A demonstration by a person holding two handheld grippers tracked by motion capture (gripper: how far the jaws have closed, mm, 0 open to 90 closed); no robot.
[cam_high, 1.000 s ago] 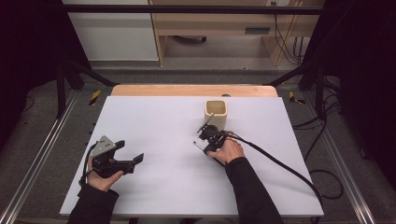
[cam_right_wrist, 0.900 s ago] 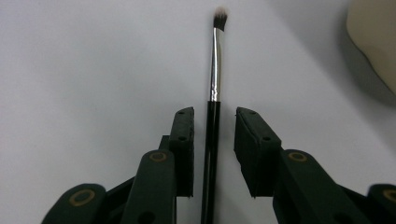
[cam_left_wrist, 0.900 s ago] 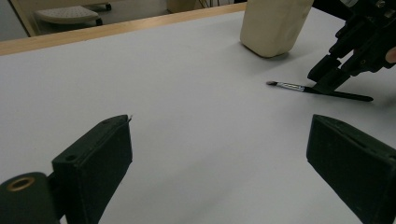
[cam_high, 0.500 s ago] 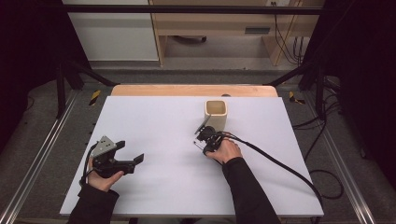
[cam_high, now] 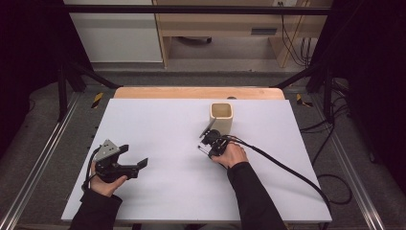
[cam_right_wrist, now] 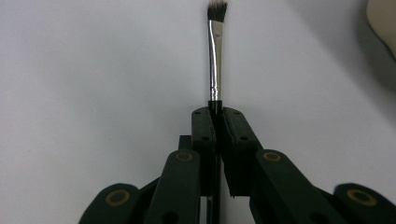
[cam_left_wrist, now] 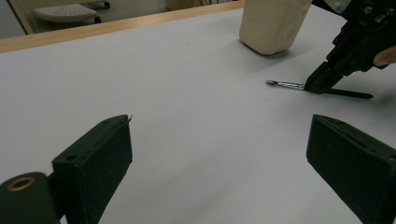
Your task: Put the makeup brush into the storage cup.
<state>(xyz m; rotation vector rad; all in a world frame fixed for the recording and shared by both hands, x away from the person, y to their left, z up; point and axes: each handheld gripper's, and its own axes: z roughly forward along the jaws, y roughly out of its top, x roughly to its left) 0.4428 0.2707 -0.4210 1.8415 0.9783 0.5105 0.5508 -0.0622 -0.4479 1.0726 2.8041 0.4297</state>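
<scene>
White paper covers the table (cam_high: 158,191), with a wooden strip along its far edge. Clamped between the right gripper's (cam_right_wrist: 217,112) closed jaws is a thin black-handled brush with a silver ferrule (cam_right_wrist: 214,60), lying flat, bristles beyond the tips. Just past it stands a cream square cup (cam_high: 222,118). Well apart, the left gripper (cam_left_wrist: 219,144) rests with jaws wide apart.

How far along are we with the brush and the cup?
Done: the right gripper has shut on the brush, gripping its handle just behind the ferrule. In hand: the brush still lies low on the table, beside the cup. Left, probably: lifting it into the cup. The left gripper waits open.
</scene>
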